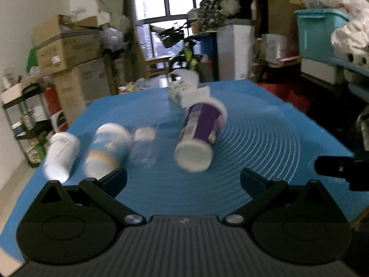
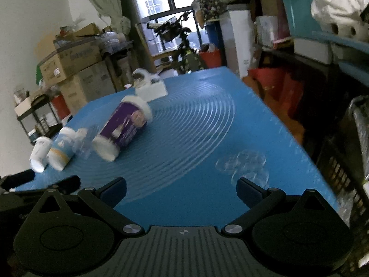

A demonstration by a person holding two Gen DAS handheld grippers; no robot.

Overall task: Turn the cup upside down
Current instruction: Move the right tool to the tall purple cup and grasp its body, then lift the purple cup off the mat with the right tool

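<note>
A purple paper cup lies on its side on the blue mat, its white base toward me; it also shows in the right wrist view. To its left lie a clear plastic cup, a blue-and-orange cup and a white cup. My left gripper is open and empty, just short of the purple cup. My right gripper is open and empty over the mat, to the right of the cups. The frames are motion-blurred.
A white box with a white object on it stands behind the purple cup. Clear plastic lids or cups lie near my right fingers. Cardboard boxes stack at left; a teal bin and shelves at right. The mat's edges drop off around.
</note>
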